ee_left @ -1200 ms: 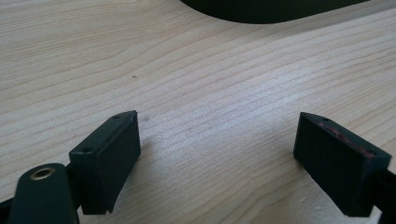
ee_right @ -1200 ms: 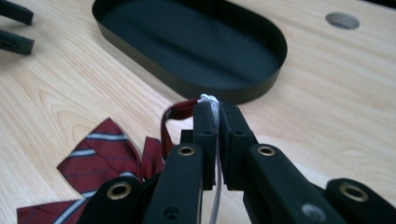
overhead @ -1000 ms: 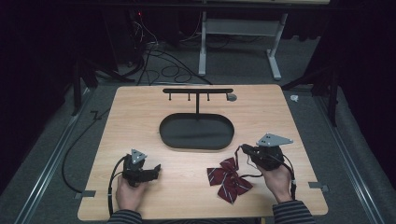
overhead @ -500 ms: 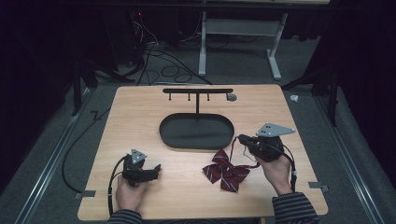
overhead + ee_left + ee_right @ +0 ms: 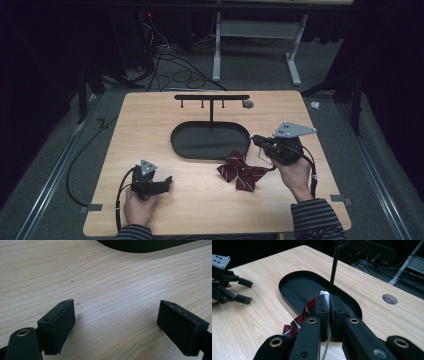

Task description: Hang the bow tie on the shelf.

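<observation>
One bow tie (image 5: 242, 171), dark red with pale stripes, hanging over the tabletop (image 5: 150, 125) beside the tray (image 5: 210, 141), its white strap (image 5: 326, 315) pinched in the right gripper (image 5: 256, 140), likely for hanging on the rack (image 5: 211, 97); left gripper (image 5: 167, 181) idle, wide apart.

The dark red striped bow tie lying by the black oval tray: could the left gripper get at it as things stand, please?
Probably yes: the left gripper stands open, with bare wooden table between it and the dark red striped bow tie, whose white cord the right gripper pinches.
</observation>
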The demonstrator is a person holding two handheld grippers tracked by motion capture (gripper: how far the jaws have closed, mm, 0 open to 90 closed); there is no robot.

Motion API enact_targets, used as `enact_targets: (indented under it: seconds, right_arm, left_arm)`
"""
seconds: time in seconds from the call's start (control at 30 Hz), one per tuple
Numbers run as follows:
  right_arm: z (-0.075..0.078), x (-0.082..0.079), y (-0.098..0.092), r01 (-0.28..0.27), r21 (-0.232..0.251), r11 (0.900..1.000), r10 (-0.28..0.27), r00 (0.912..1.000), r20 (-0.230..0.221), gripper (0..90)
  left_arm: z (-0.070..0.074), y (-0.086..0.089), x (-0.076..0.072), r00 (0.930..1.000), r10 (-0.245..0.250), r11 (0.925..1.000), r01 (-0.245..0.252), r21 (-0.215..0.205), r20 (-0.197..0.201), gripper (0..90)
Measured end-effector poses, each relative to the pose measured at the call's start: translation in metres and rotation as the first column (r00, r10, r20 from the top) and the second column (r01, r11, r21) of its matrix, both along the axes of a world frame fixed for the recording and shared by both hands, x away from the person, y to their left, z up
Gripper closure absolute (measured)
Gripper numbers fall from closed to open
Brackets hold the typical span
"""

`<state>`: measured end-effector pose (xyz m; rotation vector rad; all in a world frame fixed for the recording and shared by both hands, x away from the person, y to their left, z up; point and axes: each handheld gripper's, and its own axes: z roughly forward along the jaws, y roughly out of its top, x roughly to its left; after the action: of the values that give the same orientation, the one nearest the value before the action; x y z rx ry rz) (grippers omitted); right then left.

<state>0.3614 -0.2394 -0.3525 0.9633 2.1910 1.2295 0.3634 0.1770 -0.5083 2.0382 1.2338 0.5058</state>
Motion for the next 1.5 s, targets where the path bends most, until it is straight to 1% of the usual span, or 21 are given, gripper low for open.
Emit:
enact_targets:
  seconds: [0.17,0.3,0.53,0.8,1.07,1.1,1.33,1.5]
  right_arm:
    - [0.006,0.003,0.0,-0.001,0.011,1.0,0.001,1.0,0.008,88.6]
    - [0.014,0.008,-0.001,-0.004,0.026,1.0,0.003,0.9998,0.02,88.6]
    - [0.022,0.016,-0.001,-0.004,0.044,0.999,0.003,0.9998,0.019,88.6]
    - [0.035,0.03,0.006,-0.023,0.063,0.998,0.021,0.9995,0.025,88.6]
    - [0.047,0.038,0.014,-0.031,0.055,0.998,0.029,0.999,0.033,88.6]
    - [0.049,0.041,0.016,-0.033,0.055,0.998,0.031,0.999,0.034,88.6]
    - [0.05,0.055,0.024,-0.027,0.05,0.998,0.026,0.9995,0.019,88.6]
    - [0.05,0.061,0.028,-0.037,0.043,0.998,0.036,0.9992,0.018,88.6]
  left_arm:
    - [0.0,0.0,0.0,1.0,0.0,1.0,0.0,0.0,0.0,15.2]
    - [0.0,0.0,0.0,1.0,0.0,1.0,0.0,0.0,0.0,15.3]
    - [0.0,0.0,0.0,1.0,0.001,1.0,-0.001,0.0,0.0,15.3]
    - [0.0,0.0,0.0,1.0,0.002,1.0,-0.002,0.0,0.001,15.5]
    - [0.0,0.0,0.0,1.0,0.002,1.0,-0.002,0.0,0.0,15.6]
    - [0.0,0.0,0.0,1.0,0.002,1.0,-0.002,0.001,0.001,15.6]
    - [0.0,0.0,0.0,1.0,0.002,1.0,-0.002,0.0,0.001,15.6]
    - [0.0,0.0,0.0,1.0,0.002,1.0,-0.002,0.001,0.001,15.6]
